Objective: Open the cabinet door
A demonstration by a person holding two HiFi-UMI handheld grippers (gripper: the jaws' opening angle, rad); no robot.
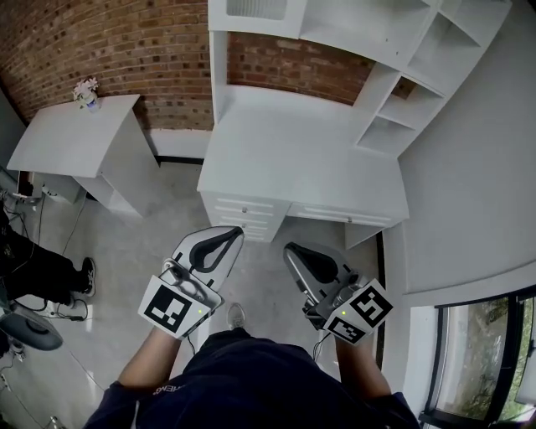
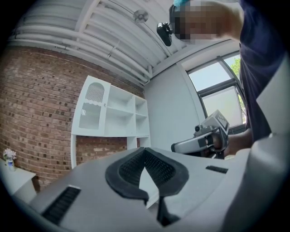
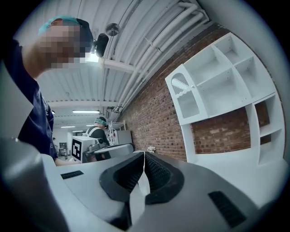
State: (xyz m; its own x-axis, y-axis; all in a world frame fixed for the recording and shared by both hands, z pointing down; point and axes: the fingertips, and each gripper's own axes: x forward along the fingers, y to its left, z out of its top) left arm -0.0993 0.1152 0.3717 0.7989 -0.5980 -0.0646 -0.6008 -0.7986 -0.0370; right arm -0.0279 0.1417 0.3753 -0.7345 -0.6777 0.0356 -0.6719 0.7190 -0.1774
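A white desk [image 1: 285,155] with a shelf hutch stands against the brick wall ahead. The cabinet door [image 1: 254,8] with an arched slatted window sits shut at the hutch's upper left; it also shows in the left gripper view [image 2: 90,111] and the right gripper view [image 3: 186,97]. My left gripper [image 1: 237,231] and right gripper [image 1: 289,249] are held side by side, level, in front of the desk and well short of it. Both are shut with nothing between the pads [image 2: 154,167] [image 3: 156,171]. Each gripper shows in the other's view: the right gripper [image 2: 204,138], the left gripper [image 3: 97,149].
A small white side table [image 1: 67,138] with a flower vase [image 1: 86,92] stands at the left. Drawers [image 1: 247,214] run under the desk's front. A white wall and a window [image 1: 477,360] lie on the right. Someone's leg [image 1: 42,272] shows at far left; another person [image 3: 99,129] stands behind.
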